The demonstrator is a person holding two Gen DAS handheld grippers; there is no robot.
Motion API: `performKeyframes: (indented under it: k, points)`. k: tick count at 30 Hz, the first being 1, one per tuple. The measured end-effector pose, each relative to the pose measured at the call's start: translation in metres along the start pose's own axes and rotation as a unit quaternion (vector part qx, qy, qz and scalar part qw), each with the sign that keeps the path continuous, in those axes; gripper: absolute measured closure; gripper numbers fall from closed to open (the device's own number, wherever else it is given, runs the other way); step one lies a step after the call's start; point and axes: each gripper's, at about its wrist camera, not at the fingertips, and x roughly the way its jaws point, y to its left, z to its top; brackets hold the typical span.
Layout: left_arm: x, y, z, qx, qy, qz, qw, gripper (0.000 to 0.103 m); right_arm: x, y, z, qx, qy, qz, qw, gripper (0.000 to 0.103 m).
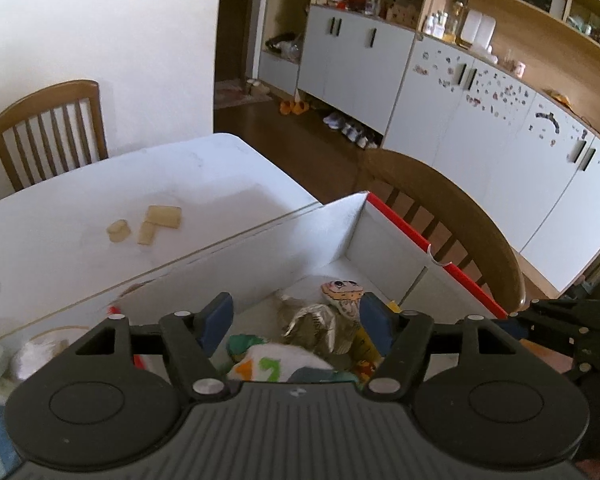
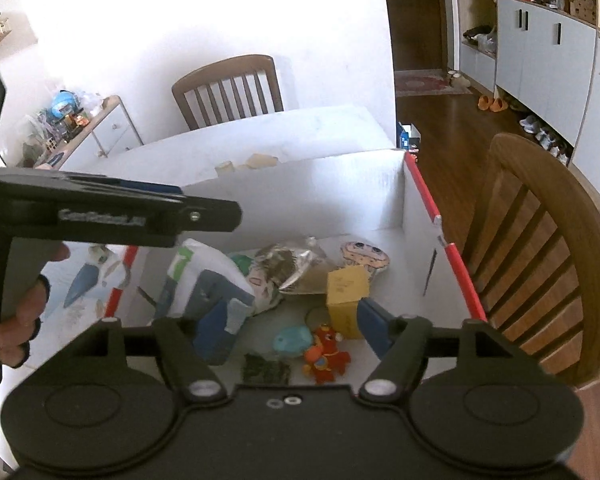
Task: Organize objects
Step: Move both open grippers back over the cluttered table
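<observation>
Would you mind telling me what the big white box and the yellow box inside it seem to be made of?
The white box looks like matte corrugated plastic or cardboard: thin, stiff walls with red edging, so I can't be sure which. The yellow box looks like plain matte cardboard, with sharp folded edges and faint print.

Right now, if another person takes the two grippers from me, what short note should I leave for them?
Left gripper: open, nothing held, over the white box.
Right gripper: open, nothing held, also over the box.
Already in the box: white cloth with coloured numbers, crinkled silver bag, yellow carton, cartoon toy, teal toy, red toy.
Left: three beige blocks lie on the white table beyond the box. Some small things beside the box, at the left, are too blurred to name.
</observation>
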Motion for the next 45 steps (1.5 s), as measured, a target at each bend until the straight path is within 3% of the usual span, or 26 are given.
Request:
performKeyframes:
  k: [6,18,31,32,35,41,45]
  points:
    - [-0.027,0.02,-0.009,-0.001,-0.019,0.008,0.9998,0.025,-0.008,0.017,0.001,0.007,-0.012,-0.002,1.0,0.023]
    - [-0.077,0.067,-0.028,0.009,-0.041,0.023,0.9988,0.018,-0.013,0.07,0.005,0.024,-0.045,-0.015,0.999,0.005]
    - [-0.108,0.145,-0.054,-0.021,-0.042,0.024,0.9986,0.017,0.006,0.137,0.013,0.005,-0.04,-0.002,0.999,0.004]
    - [-0.11,0.152,-0.056,-0.025,-0.041,0.024,0.9985,0.017,0.008,0.143,0.014,0.001,-0.038,0.001,0.999,0.004]
    - [-0.115,0.172,-0.062,-0.033,-0.043,0.027,0.9982,0.0,0.014,0.161,0.015,-0.01,-0.034,0.006,0.999,0.004]
    - [-0.12,0.215,-0.074,-0.052,-0.041,0.037,0.9971,0.0,0.032,0.189,0.018,-0.025,-0.024,0.009,0.999,0.004]
    - [-0.119,0.246,-0.079,-0.079,-0.041,0.066,0.9939,0.0,0.047,0.206,0.02,-0.032,-0.014,0.011,0.999,0.004]
